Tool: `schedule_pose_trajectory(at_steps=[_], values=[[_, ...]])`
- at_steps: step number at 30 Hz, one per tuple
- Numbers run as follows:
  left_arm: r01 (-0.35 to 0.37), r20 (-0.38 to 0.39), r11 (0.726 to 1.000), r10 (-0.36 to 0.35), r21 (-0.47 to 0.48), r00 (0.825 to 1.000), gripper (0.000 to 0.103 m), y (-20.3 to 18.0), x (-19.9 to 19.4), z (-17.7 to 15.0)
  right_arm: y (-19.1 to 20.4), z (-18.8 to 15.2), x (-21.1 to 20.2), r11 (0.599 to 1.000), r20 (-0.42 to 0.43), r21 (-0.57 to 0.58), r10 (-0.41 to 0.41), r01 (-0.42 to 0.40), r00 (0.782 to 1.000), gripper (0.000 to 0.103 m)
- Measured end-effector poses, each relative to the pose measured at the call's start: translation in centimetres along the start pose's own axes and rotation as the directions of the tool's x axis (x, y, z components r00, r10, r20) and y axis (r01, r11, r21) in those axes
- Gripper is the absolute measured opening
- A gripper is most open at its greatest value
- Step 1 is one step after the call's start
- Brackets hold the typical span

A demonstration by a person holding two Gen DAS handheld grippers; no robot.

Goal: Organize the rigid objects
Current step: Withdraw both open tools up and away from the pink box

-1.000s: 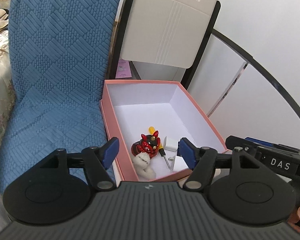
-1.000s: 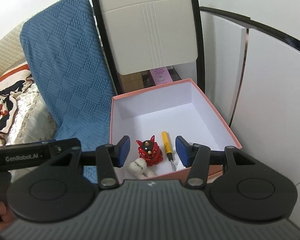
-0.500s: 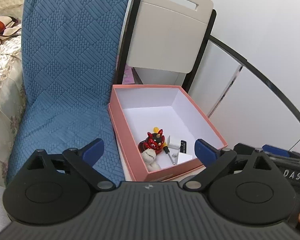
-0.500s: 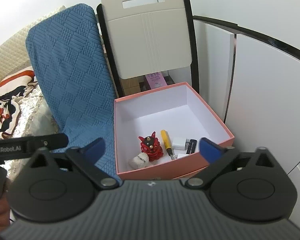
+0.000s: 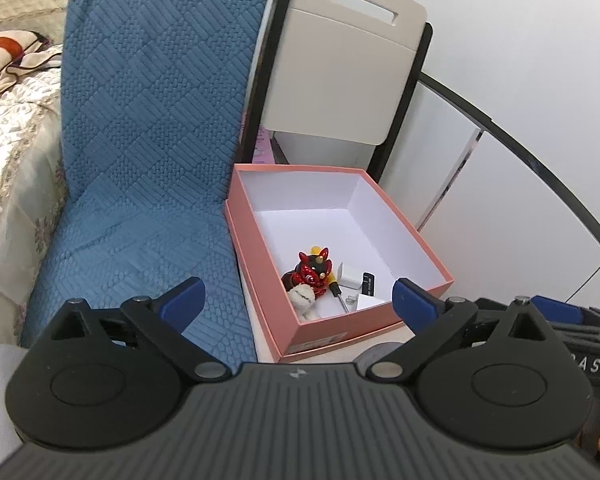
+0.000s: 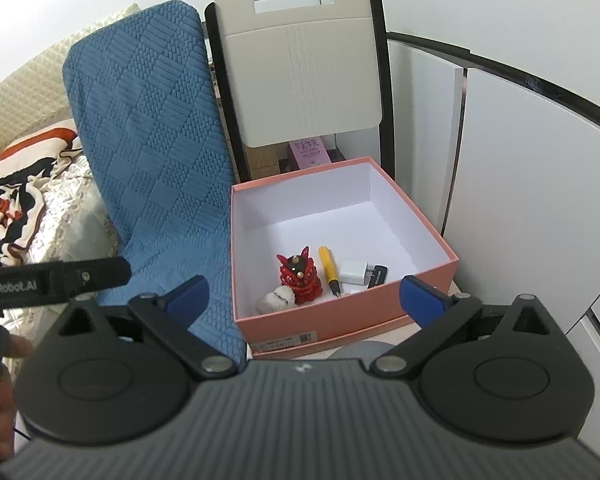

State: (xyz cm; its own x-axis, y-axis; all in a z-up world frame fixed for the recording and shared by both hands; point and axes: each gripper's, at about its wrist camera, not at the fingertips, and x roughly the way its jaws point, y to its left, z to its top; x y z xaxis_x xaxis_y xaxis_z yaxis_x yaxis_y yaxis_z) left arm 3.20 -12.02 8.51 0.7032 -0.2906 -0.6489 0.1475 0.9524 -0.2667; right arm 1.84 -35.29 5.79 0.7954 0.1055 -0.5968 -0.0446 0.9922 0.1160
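The left gripper [image 5: 296,294] had its blue-tipped fingers [image 5: 182,298] spread as wide as they go, holding and touching nothing. The right gripper [image 6: 304,292] stood the same, fingers [image 6: 418,294] fully apart and empty.

Ahead of both sat a square pink cardboard box [image 6: 340,320] with a smooth white lining, on a pale surface [image 5: 404,334] beside a blue quilted cover [image 5: 140,140] draped over a seat. In its near corner lay a glossy red horned figurine [image 6: 298,274], a fuzzy white plush [image 6: 276,298], a yellow-handled screwdriver [image 6: 328,270], a white cube-shaped charger [image 6: 352,272] and a small black piece [image 6: 376,274].

A second earlier both pairs of fingers were half closed low over the box; since then they had opened fully and drawn back, and the charger and black piece now lay in the box.
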Motion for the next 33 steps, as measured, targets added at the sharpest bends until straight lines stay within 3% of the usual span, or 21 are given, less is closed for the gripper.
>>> schedule_pose_trajectory(at_steps=[33], values=[[-0.013,0.017,1.000,0.013,0.020,1.000,0.101,0.0,-1.5,-1.1,0.8,-1.1,-1.0,1.000,-0.006,-0.018,0.001,-0.001,1.000,0.103]])
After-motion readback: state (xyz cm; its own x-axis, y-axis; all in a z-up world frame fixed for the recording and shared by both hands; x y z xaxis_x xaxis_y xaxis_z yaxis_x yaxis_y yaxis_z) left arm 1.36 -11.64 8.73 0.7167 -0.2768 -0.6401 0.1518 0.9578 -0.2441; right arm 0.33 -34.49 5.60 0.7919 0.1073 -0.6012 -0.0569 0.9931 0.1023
